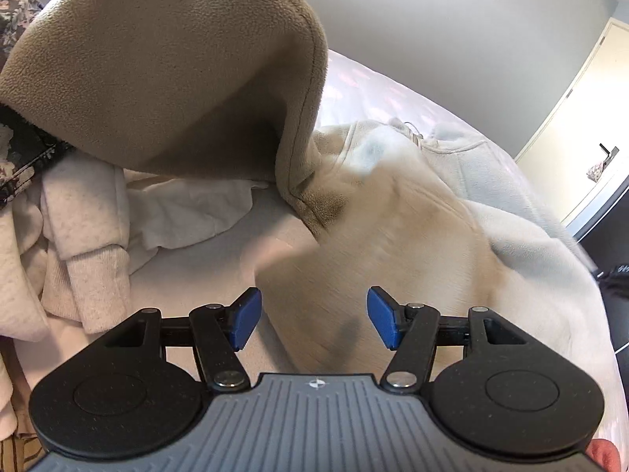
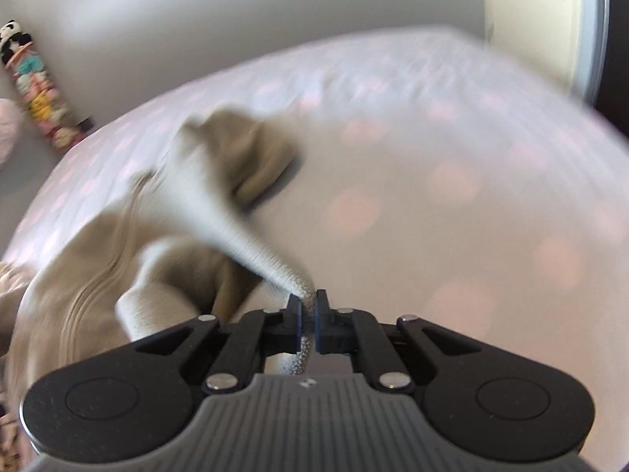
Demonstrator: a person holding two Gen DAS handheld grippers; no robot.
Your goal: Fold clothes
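A cream fleece hoodie (image 1: 412, 212) lies spread on the bed, blurred by motion. A tan fleece part (image 1: 165, 67) hangs raised above it at the upper left. My left gripper (image 1: 313, 320) is open and empty, just above the hoodie's near part. In the right wrist view my right gripper (image 2: 308, 322) is shut on a stretched strip of the hoodie (image 2: 220, 212), which runs taut up and left to the bunched garment (image 2: 102, 275).
A pile of other clothes (image 1: 67, 228) lies at the left, with a dark floral piece (image 1: 15, 149) on it. The bed has a pale sheet with pink spots (image 2: 452, 181). A door (image 1: 582, 118) and a dark cabinet stand at the right. A patterned tube (image 2: 35, 90) leans on the wall.
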